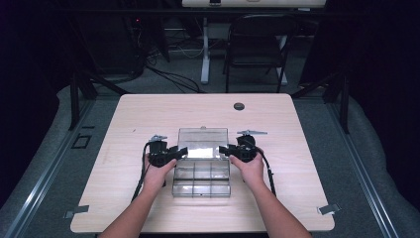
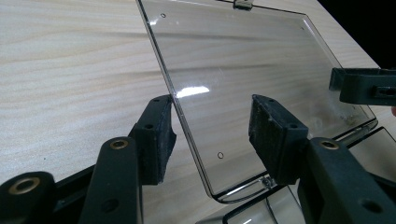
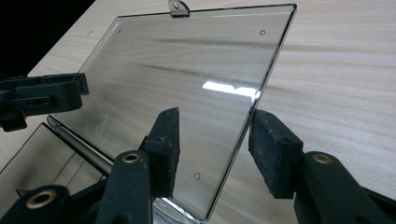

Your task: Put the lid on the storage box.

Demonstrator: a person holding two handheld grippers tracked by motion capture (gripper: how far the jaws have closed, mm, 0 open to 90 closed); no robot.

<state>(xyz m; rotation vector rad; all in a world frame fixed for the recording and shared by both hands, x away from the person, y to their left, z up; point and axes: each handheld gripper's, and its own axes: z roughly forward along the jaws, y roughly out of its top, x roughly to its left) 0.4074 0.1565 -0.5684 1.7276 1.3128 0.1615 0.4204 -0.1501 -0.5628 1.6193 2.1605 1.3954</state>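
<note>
High view: a clear plastic compartment box [image 1: 201,181] with a hinged transparent lid [image 1: 203,144] lies near the middle of a pale wooden table [image 1: 129,124]. The lid is swung open and stands behind the divided tray, on the side away from the person. The left gripper [image 1: 179,152] sits at the lid's left edge and the right gripper [image 1: 224,149] at its right edge, each held by a hand resting beside the box. A small dark round grommet [image 1: 239,106] is set in the tabletop beyond the lid, and a black folding chair [image 1: 257,44] stands on the floor past the table's far edge.

Left gripper view: the black jaws stand apart with the lid's side edge [image 2: 187,135] running between them. One pad lies right against that edge; the other stands clear of the lid's face, so nothing is pinched. The other gripper's jaw tip [image 2: 359,85] shows at the lid's opposite side.

Right gripper view: the jaws are likewise spread, the lid's side edge [image 3: 238,140] passing between the pads with a gap on each side. A small latch tab [image 3: 177,7] sits at the lid's top edge.
</note>
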